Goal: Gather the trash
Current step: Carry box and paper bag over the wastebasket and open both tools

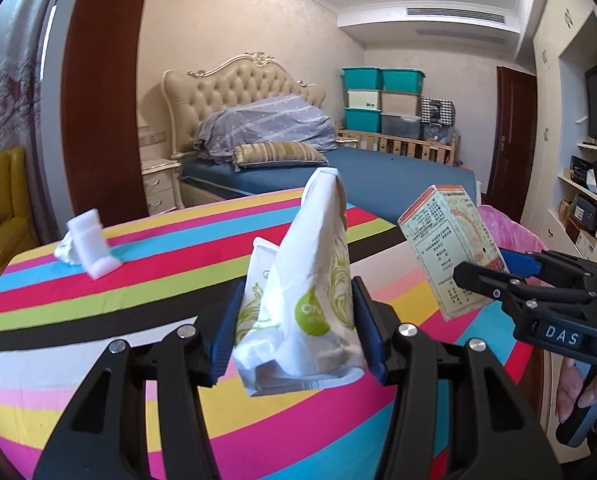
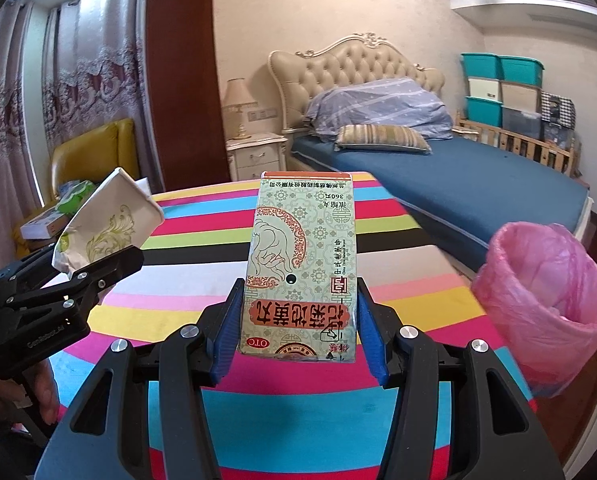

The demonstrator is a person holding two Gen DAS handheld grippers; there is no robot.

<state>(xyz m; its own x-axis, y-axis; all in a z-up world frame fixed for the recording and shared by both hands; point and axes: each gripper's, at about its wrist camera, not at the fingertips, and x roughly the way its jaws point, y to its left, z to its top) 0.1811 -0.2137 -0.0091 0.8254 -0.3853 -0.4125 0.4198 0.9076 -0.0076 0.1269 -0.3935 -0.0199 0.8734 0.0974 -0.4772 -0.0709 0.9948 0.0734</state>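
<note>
Left gripper (image 1: 294, 320) clamps the crumpled white wrapper (image 1: 310, 276), long axis pointing up and away above the striped worktop (image 1: 170, 280). Right gripper (image 2: 298, 328) grips the medicine box (image 2: 300, 268) upright; the pink-lined bin (image 2: 546, 288) stands off the right edge, foam scraps (image 1: 88, 246) at far left.

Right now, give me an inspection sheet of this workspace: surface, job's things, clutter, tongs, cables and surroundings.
Surface: striped table, round edge.
Job's things: white bag in left tongs; box in right tongs; pink-lined bin right of table.
Clutter: white foam piece with crumpled tissue on far left of table.
Tongs: both shut on their items, held above the table.
Cables: nothing seen.
Surroundings: bed, nightstand, yellow chair, stacked bins.
</note>
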